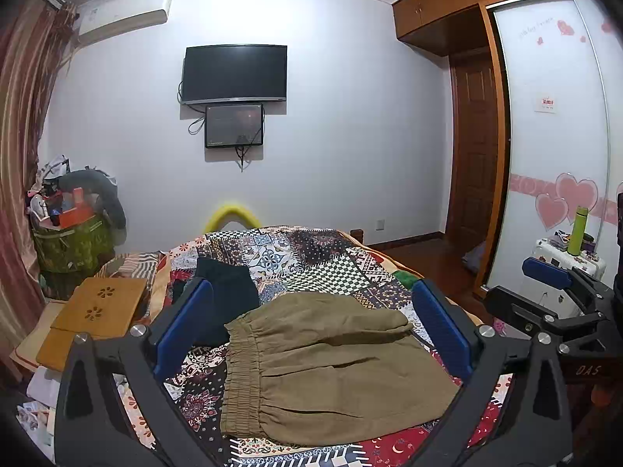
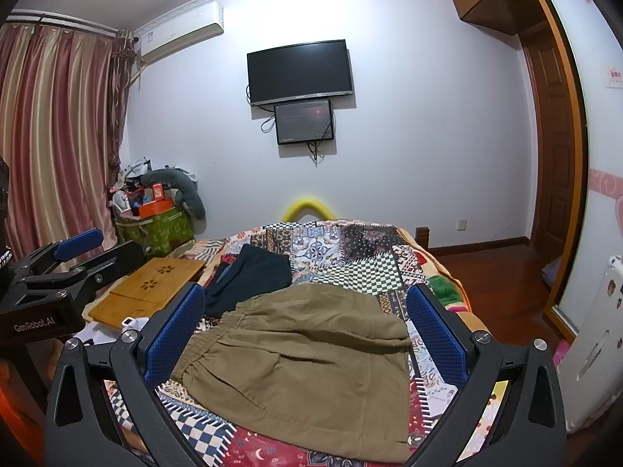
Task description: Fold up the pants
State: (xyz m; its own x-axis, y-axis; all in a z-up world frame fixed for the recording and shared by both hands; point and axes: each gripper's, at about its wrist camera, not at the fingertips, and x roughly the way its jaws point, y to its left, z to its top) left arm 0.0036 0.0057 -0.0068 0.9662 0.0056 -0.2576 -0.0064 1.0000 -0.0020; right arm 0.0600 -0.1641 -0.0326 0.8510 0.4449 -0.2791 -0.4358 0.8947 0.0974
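- From my left wrist camera I see the left gripper (image 1: 311, 334) held above the bed, its 2 blue-padded fingers (image 1: 183, 327) spread wide and gripping nothing.
- The right gripper (image 2: 307, 334) sits the same way in its own view: blue pads far apart, empty, above the bed.
- Each gripper shows up at the edge of the other's view, so I have them side by side; the right one appears at the far right of the left camera, the left one at the far left of the right camera.
- The khaki pants (image 1: 323, 366) lie folded into a compact bundle on the patchwork quilt (image 1: 311, 257), directly in front of both grippers, framed between the fingers in each view.
- Their elastic waistband (image 1: 241, 373) is gathered along the left side of the bundle.
- A dark garment (image 1: 222, 292) lies on the quilt just beyond the pants, toward the left, with the pants' far corner overlapping its edge.
- A wooden lap tray (image 2: 152, 288) rests at the left edge of the bed.
- On the far wall hang a black TV (image 2: 300, 72) and a smaller screen (image 2: 303, 121) just beneath it.
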